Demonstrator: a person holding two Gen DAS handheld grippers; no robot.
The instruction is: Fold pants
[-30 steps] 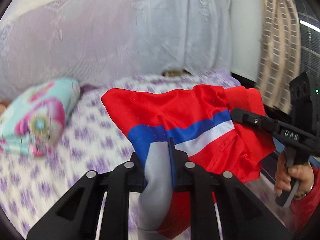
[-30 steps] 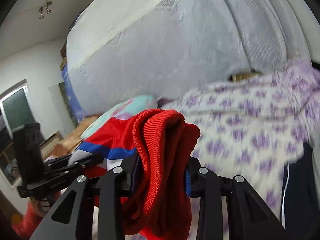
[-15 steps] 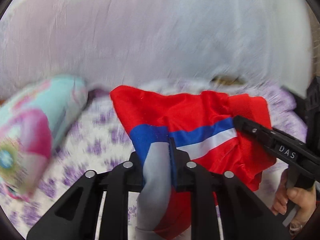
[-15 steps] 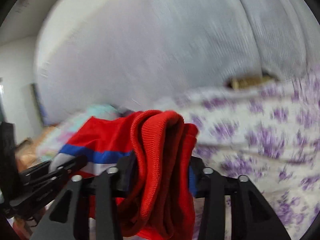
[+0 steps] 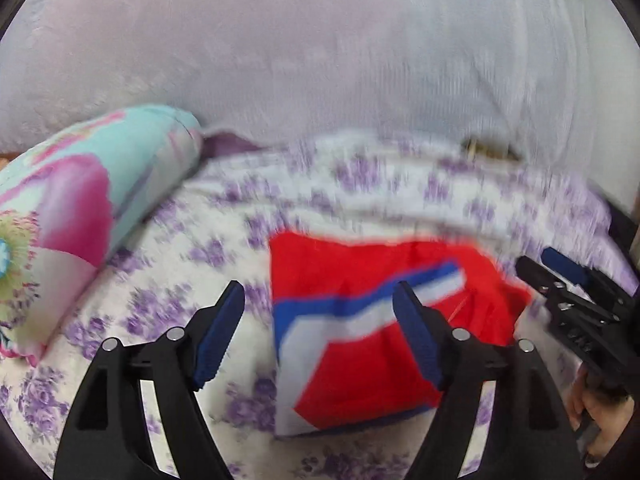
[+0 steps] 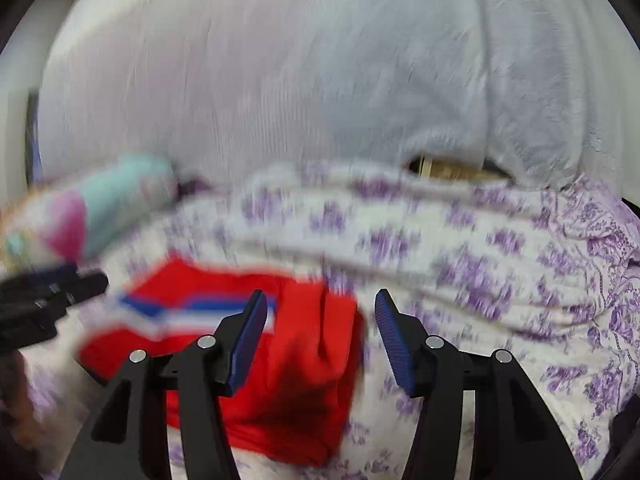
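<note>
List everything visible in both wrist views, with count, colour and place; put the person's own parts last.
Pants: one, red with a blue and white stripe, lying folded on the bedsheet in front of both grippers.
Bedsheet: one, white with purple flowers, covering the bed.
Pillow: one, turquoise with pink flowers, at the left of the bed.
Curtain: one, pale white, hanging behind the bed.
Left gripper: one, black with blue pads; its jaws have just been opening, nothing pressed between them.
Right gripper: one, black with blue pads; jaws likewise just opening, off the cloth.
Hand: one, at the right edge, holding the right gripper's handle.
</note>
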